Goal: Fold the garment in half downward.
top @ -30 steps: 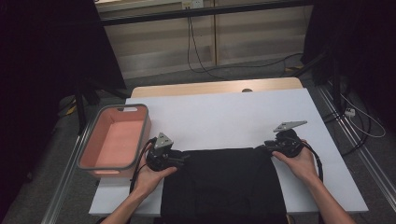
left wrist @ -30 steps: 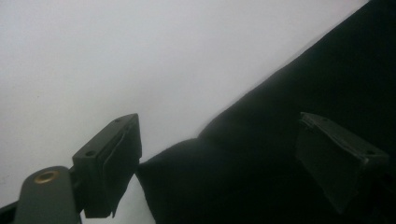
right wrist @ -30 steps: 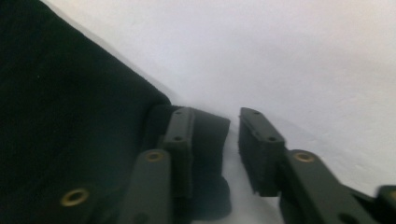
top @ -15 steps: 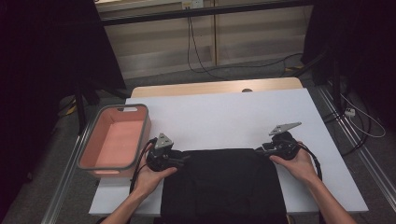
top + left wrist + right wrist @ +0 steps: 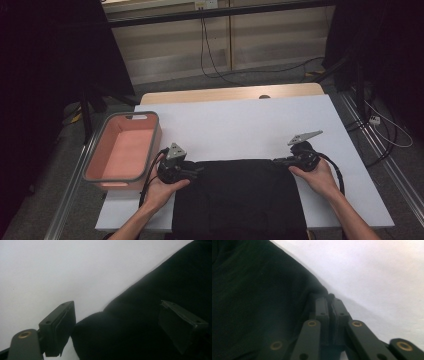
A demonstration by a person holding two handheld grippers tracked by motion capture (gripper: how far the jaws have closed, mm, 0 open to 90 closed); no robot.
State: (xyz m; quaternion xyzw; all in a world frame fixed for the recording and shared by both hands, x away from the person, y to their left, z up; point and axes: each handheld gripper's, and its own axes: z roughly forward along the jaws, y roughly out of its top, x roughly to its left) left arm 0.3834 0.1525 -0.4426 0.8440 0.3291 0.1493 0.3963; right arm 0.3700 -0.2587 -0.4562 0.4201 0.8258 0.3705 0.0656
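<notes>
A black cloth [image 5: 239, 200] lies flat in the lower centre of the high view, on the white table [image 5: 250, 125], its near edge running off the bottom of the frame. The right gripper [image 5: 276, 161] sits at the cloth's upper right corner, jaws clenched on the fabric edge. The left gripper [image 5: 200, 170] is at the upper left corner, jaws spread wide astride the edge, nothing pinched. The pink bin [image 5: 95, 165] at left is empty. Judgement: one corner secured; the second grasp and any folding or lifting remain.
</notes>
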